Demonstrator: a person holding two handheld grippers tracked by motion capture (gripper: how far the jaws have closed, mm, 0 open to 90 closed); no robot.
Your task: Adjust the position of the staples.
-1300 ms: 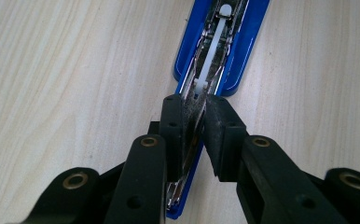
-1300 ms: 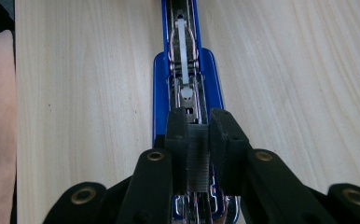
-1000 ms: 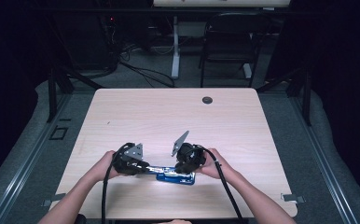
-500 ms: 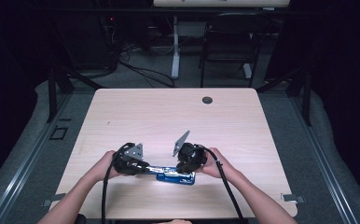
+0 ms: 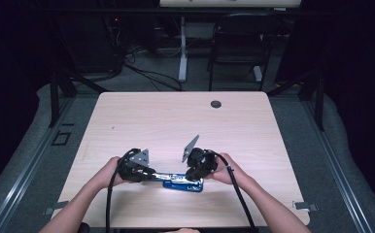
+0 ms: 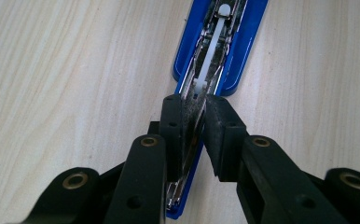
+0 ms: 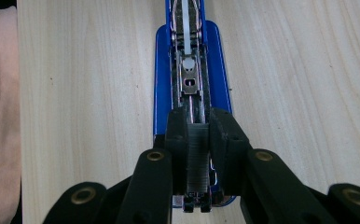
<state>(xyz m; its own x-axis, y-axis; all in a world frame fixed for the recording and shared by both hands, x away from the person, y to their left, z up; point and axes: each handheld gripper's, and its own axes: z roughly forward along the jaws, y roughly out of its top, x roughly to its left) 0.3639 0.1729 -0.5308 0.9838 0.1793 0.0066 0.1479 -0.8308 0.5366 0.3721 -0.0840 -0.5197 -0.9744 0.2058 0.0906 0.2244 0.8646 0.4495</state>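
Nothing has shifted over the last second: both my hands sit where they were, and the stapler [image 5: 183,182] lies in the same spot near the front edge of the table [image 5: 176,121], between them. My left gripper [image 6: 193,122] has its jaws clamped on the metal rail at one end of the opened stapler; my right gripper [image 7: 198,135] has its jaws clamped on the rail at the other end, above the blue base. I read that as a steady two-ended hold, so the next move, probably working the magazine, has not begun
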